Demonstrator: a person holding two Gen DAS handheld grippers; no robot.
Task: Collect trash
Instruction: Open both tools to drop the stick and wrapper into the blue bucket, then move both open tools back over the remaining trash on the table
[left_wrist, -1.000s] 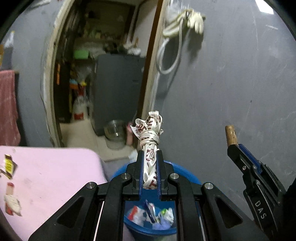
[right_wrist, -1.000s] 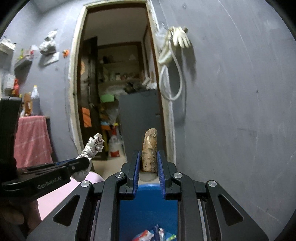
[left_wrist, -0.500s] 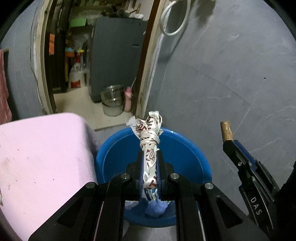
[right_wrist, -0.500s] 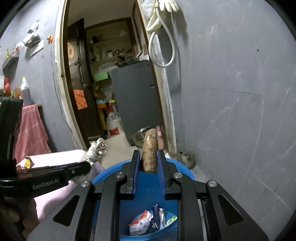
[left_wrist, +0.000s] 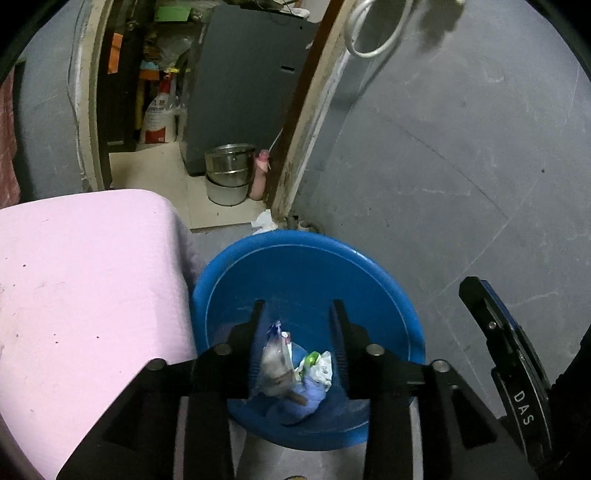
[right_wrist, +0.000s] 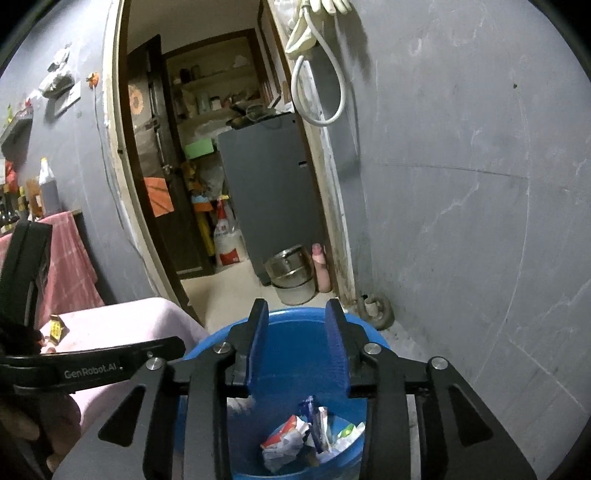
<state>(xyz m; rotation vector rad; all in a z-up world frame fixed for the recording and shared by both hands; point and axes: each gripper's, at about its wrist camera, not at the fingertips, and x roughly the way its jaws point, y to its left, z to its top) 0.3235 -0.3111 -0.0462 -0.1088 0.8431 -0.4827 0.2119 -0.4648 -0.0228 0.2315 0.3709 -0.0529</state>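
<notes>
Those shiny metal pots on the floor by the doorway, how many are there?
2: one metal pot sits stacked on the other, beside the grey cabinet in the doorway. More may be hidden behind it.

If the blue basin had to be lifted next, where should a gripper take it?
Grip the blue basin at its thin, exposed rim on the wall side, coming from above with one finger inside. The pink-covered surface crowds the opposite side.

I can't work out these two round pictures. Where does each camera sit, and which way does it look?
Left wrist: on the left gripper, tilted down into the blue basin; the right gripper shows.
Right wrist: on the right gripper, facing the doorway; the left gripper shows.
Both show the basin's wrappers and steel pots.
</notes>
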